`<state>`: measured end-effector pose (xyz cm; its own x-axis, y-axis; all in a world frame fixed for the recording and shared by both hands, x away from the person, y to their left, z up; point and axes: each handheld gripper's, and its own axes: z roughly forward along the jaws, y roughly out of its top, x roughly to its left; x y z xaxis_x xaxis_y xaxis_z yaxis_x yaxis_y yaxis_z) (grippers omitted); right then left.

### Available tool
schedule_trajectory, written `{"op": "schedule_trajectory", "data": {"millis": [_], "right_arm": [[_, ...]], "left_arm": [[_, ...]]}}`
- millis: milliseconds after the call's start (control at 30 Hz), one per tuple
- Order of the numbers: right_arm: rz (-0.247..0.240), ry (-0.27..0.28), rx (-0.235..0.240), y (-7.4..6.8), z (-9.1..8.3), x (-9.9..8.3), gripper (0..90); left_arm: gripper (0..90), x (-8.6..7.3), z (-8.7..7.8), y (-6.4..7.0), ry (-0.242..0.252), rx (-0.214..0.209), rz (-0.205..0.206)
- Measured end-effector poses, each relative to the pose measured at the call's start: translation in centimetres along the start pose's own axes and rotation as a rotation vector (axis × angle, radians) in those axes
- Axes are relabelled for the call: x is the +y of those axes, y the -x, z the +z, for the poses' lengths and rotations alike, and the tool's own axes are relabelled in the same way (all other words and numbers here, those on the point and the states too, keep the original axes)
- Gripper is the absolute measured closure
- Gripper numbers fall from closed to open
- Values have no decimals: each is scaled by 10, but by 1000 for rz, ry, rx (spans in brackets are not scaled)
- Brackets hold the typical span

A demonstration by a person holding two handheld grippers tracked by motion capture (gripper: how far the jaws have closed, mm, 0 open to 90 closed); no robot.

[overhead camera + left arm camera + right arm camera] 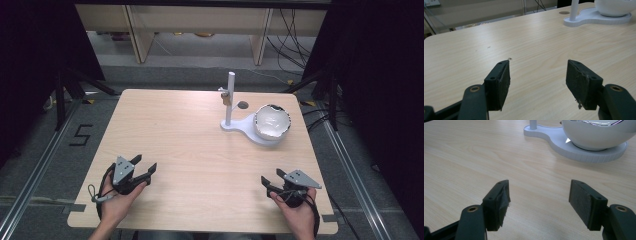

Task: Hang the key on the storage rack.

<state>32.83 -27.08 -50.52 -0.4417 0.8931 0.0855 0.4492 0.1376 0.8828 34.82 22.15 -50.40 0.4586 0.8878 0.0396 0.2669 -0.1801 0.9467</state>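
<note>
You are at the near edge of a pale wooden table [200, 150], holding a gripper in each hand. Your left gripper [146, 169] sits near the near left corner, low over the wood, its two black jaws spread wide with nothing between them. In the left gripper view the same gripper [538, 75] looks across bare tabletop, and the padded inner faces of its jaws stand well apart. Your right gripper [267, 184] sits near the near right corner, also low over the table, with its jaws wide and holding nothing. In the right gripper view that gripper [539, 195] points toward the far right of the table.

The nearest things to your grippers stand at the far right. A white base [247, 131] lies flat on the table. A thin white post [230, 97] rises upright from its left end, with a small brownish fitting on its side. A white bowl [272, 121] with a dark rim rests on the wider right end of the base. The bowl is well apart from both grippers, and closer to your right one. A small dark round spot [243, 105] marks the wood just beyond the base.
</note>
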Motion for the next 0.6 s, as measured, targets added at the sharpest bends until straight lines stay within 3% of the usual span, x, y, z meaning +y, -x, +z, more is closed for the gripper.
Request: {"op": "schedule_trajectory", "data": {"millis": [33, 67, 133, 233, 433, 500, 600], "right_arm": [[0, 0, 0, 0, 0, 0, 339], [-39, -11, -18, 1, -1, 1, 339], [-46, -7, -16, 1, 0, 1, 339], [-27, -10, -6, 1, 1, -1, 339], [-30, -7, -10, 2, 1, -2, 339], [7, -7, -14, -2, 1, -3, 331], [-39, 14, -13, 1, 2, -2, 325]], "left_arm": [[357, -5, 0, -1, 5, 2, -5], [356, -11, 0, -3, 9, 9, -5], [355, -14, 0, -3, 13, 16, -14], [349, -21, 0, -5, 25, 18, -48], [336, -21, -1, -8, 40, 22, -62], [333, -21, -1, -8, 41, 26, -62], [314, -21, -1, -6, 27, 34, -51]]}}
